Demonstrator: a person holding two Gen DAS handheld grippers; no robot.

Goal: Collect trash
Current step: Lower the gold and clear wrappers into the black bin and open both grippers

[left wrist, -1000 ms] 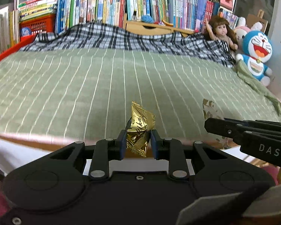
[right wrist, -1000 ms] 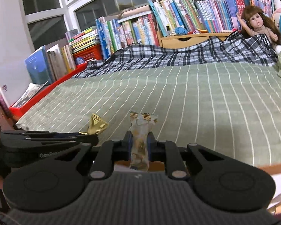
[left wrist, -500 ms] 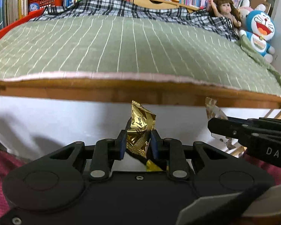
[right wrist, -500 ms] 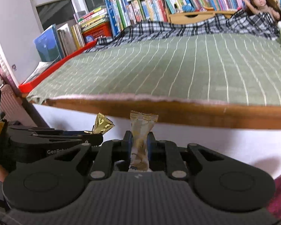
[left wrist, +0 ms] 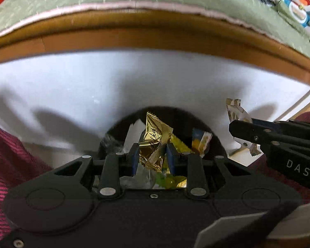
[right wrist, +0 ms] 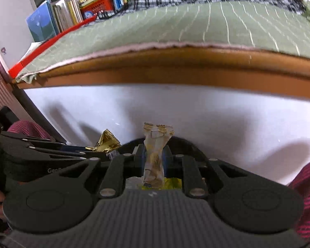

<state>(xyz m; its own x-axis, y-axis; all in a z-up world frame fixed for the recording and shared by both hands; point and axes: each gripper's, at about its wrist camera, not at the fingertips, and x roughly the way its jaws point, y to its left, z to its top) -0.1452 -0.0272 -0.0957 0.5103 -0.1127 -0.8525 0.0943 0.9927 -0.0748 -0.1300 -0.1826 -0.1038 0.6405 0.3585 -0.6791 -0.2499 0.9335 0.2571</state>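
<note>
Holding both grippers low over the bin point(left wrist: 215, 138), I have the left gripper point(left wrist: 152, 157) clamped on the gold wrapper point(left wrist: 154, 144) and the right gripper point(right wrist: 153, 159) clamped on the pale wrapper point(right wrist: 155, 144), bin at 6 o'clock, so each should drop inside.

My left gripper point(left wrist: 153, 155) is hanging over the dark bin point(left wrist: 215, 138), whose mouth is lying open below and just ahead of the fingers, though wrappers point(left wrist: 200, 142) are already taking up room inside. The white panel point(left wrist: 93, 86) of the bed is standing close ahead, blocking any push forward, and the wooden rail point(left wrist: 134, 39) is overhanging above it. My right gripper point(left wrist: 279, 142) is crowding in from the right, just beside the left one, so the sideways room between them is looking narrow. In the right wrist view, the left gripper point(right wrist: 51, 157) is pressing in on the left likewise. Red striped fabric point(left wrist: 12, 155) is flanking both outer sides.
</note>
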